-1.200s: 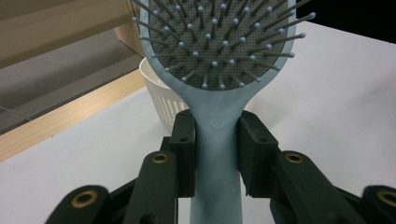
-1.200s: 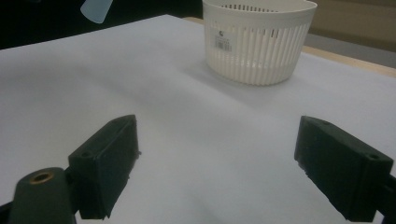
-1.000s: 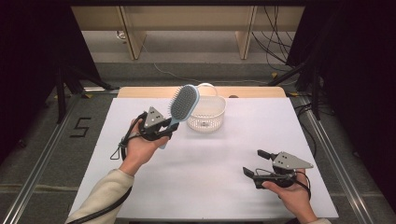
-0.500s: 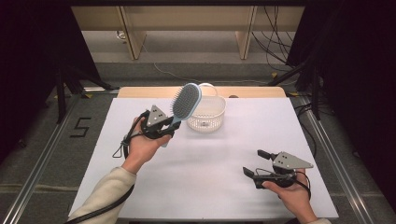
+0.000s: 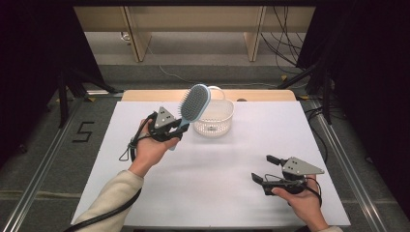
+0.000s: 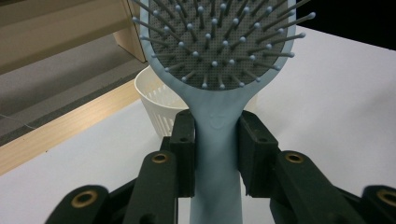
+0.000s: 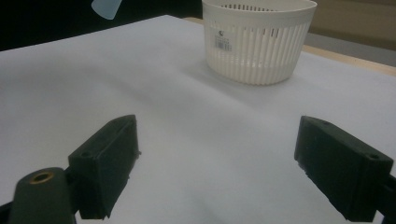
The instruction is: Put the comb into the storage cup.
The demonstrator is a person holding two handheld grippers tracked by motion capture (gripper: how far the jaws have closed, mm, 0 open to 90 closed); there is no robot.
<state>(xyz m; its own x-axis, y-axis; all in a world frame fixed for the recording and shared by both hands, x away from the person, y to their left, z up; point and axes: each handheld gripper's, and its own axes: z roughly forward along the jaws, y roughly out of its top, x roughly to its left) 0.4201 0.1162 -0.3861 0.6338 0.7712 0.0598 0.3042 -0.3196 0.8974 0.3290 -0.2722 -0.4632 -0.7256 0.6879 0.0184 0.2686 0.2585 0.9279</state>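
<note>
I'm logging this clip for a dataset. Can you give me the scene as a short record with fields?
held item: light blue hairbrush, gripped by its handle, bristle head raised
left gripper: jaws shut on the handle
right gripper: jaws open, nothing between them, low over the table
container: white slotted basket, beside the brush head
surface: white table

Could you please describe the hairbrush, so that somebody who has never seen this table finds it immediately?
Look at the white table, then at the white basket near its far edge. Just left of the basket, the left gripper holds the hairbrush up by its handle. It is the one pale blue thing there, with a grey bristle pad.
</note>
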